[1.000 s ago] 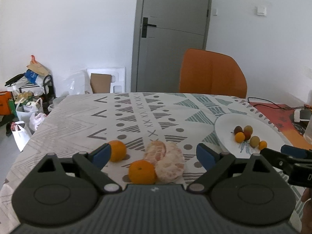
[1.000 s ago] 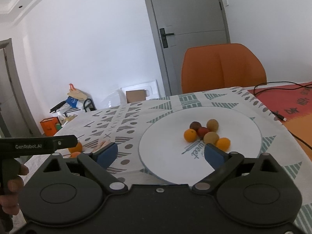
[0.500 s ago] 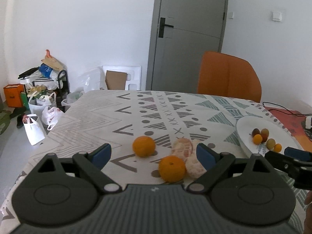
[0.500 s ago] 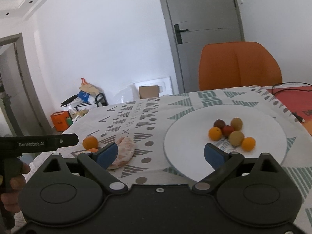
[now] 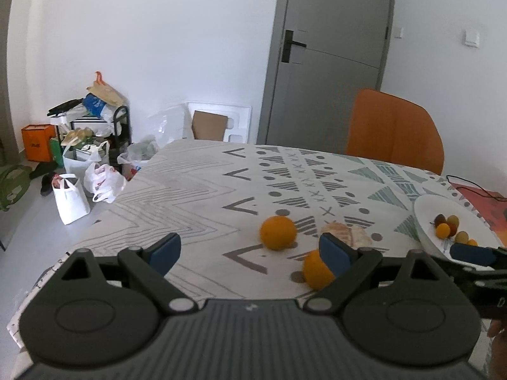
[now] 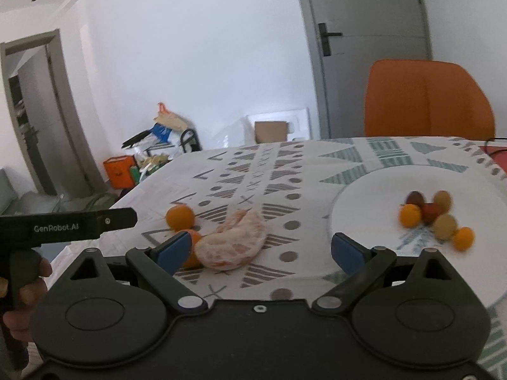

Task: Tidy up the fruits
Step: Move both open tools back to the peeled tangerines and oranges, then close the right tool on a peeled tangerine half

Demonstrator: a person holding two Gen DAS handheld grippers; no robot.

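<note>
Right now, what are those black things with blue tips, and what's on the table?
Those are two claws that a person holds, one in each hand. Each has a camera looking out along its two fingers, so each picture is one claw's view. The left claw and the right claw are both open and hold nothing. On the patterned tablecloth lie two oranges, one farther and one nearer, beside a peeled fruit. The white plate holds a cluster of small fruits. At the right view's left edge, a hand grips the left claw's handle.

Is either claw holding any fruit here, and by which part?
Nothing is held: the left claw and right claw are both open above the table, with no fruit gripped.
</note>
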